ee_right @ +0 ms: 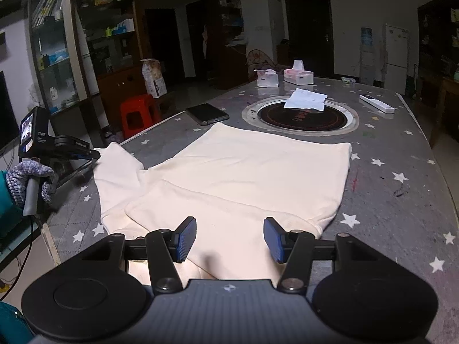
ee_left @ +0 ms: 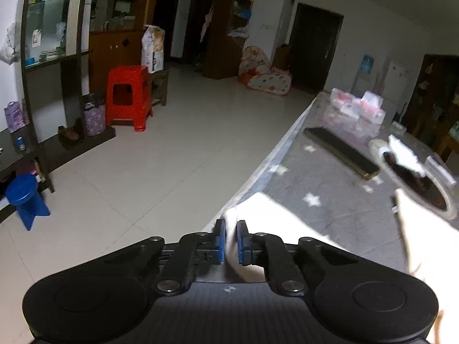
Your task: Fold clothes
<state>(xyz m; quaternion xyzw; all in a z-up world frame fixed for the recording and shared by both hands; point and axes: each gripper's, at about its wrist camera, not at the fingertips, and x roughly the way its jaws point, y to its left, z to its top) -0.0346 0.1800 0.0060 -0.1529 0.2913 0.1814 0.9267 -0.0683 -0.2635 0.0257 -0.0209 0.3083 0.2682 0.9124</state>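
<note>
Nearest the right wrist camera, the right gripper [ee_right: 230, 239] hangs with its blue pads [ee_right: 186, 239] spread wide, holding nothing, just above the near hem of the cream garment [ee_right: 243, 177]. The garment lies mostly flat on the grey star-printed bench [ee_right: 401, 177], one layer doubled over toward the near left, its sleeve stretched out to the bench's left edge. There the left gripper [ee_left: 231, 240] has its pads closed tight on the sleeve end; in its own view the white cloth runs up between the pads [ee_left: 220, 240] right at the bench edge, with bare tiled floor [ee_left: 172, 143] wide open to the left. The gloved left hand [ee_right: 28, 183] grips the handle of that tool, whose body carries the letters "DAS" above smaller text too fine to read. Right of the garment the bench surface is free up to its curved rim. Just past the cloth's far edge sit a dark phone [ee_right: 207, 113] and a round inset hotplate [ee_right: 299, 117] with a white paper [ee_right: 305, 99] on it; a white remote [ee_right: 377, 103] lies to the right. Farther back stand two tissue boxes [ee_right: 298, 75], and off the bench a red plastic stool [ee_right: 136, 114].
</note>
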